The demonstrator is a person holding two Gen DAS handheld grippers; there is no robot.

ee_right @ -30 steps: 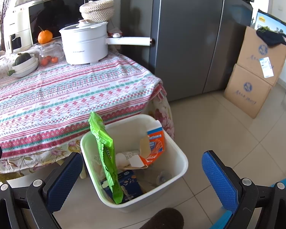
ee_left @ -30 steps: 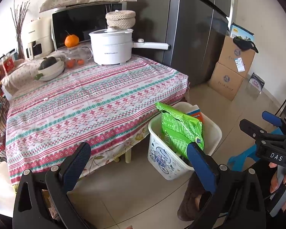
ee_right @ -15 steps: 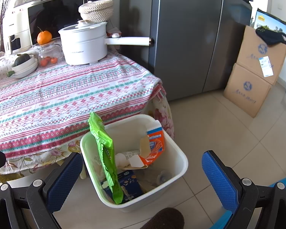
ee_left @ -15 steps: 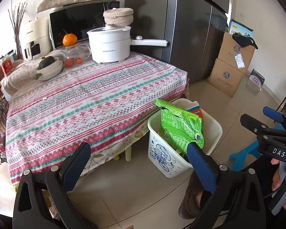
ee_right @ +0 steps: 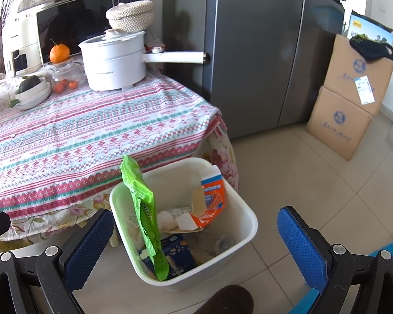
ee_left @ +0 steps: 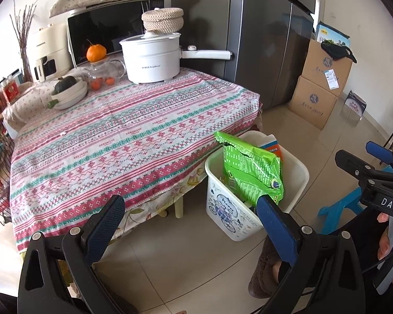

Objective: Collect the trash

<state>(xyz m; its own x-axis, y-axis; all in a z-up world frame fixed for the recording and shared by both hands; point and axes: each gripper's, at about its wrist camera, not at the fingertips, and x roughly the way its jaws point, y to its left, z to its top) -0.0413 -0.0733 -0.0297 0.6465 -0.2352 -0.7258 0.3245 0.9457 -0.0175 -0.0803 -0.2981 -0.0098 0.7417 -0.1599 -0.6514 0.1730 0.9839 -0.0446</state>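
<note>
A white trash bin (ee_left: pixel 298 172) (ee_right: pixel 249 225) stands on the floor by the table's near corner. A green snack bag (ee_left: pixel 251 172) (ee_right: pixel 141 209) sticks up out of it, beside an orange carton (ee_right: pixel 212 198) and a blue box (ee_right: pixel 175 253). My left gripper (ee_left: pixel 191 225) hovers open and empty above the floor, left of the bin. Held open just above the bin's near rim, my right gripper (ee_right: pixel 196 238) has nothing between its fingers. In the left wrist view the right gripper (ee_left: pixel 380 164) shows at the right edge, with a hand on it.
The table (ee_left: pixel 118 141) with a striped cloth holds a white electric pot (ee_left: pixel 152 57), a glass jar (ee_left: pixel 102 76), bowls (ee_left: pixel 70 94) and a microwave (ee_left: pixel 110 28). A grey fridge (ee_right: pixel 262 52) and stacked cardboard boxes (ee_right: pixel 348 99) stand behind. A blue stool (ee_left: pixel 338 209) and a slippered foot (ee_right: pixel 228 301) are close.
The left wrist view has pulled back and up slightly, so the table and bin look a little farther. The right gripper has barely moved. Both stay open.
</note>
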